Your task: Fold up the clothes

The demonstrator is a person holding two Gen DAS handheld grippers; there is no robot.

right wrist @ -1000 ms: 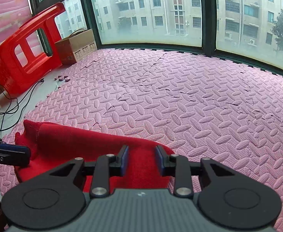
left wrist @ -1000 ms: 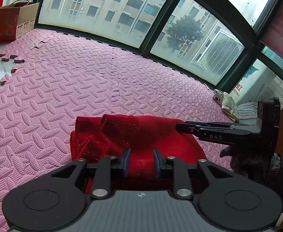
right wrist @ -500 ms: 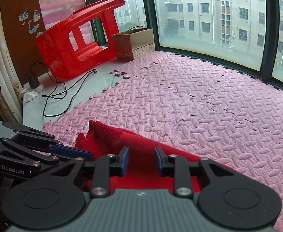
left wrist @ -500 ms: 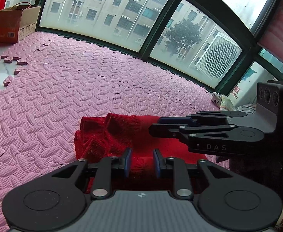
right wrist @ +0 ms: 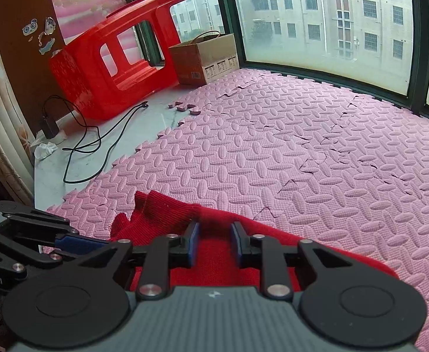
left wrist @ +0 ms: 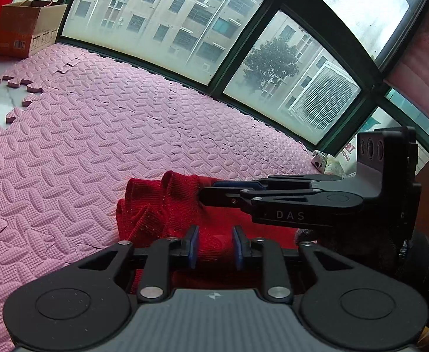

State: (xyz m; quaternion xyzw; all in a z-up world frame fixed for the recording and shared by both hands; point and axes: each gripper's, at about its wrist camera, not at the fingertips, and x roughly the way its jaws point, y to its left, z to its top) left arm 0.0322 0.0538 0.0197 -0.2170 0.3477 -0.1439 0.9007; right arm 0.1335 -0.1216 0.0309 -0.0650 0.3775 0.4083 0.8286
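A red knit garment (left wrist: 161,214) lies bunched on the pink foam mat (left wrist: 97,135). In the left wrist view my left gripper (left wrist: 214,246) is shut on a thick fold at its near edge. My right gripper (left wrist: 201,198) comes in sideways from the right, held by a gloved hand (left wrist: 325,234), with its tips against the cloth's upper folds. In the right wrist view the right gripper (right wrist: 213,240) pinches a raised ridge of the red garment (right wrist: 167,214). The left gripper's fingers (right wrist: 76,243) reach in from the lower left, their tips hidden behind the right gripper's body.
A red plastic chair (right wrist: 111,67) lies tipped by the wall next to a cardboard box (right wrist: 205,58). A black cable (right wrist: 97,143) runs over bare floor left of the mat. Loose mat pieces (left wrist: 18,82) sit at the mat's edge. Large windows (left wrist: 161,23) bound the far side.
The right gripper has swung in toward the left one and now crosses just in front of it. Its view has turned left, showing the chair and box. The left gripper keeps its hold.
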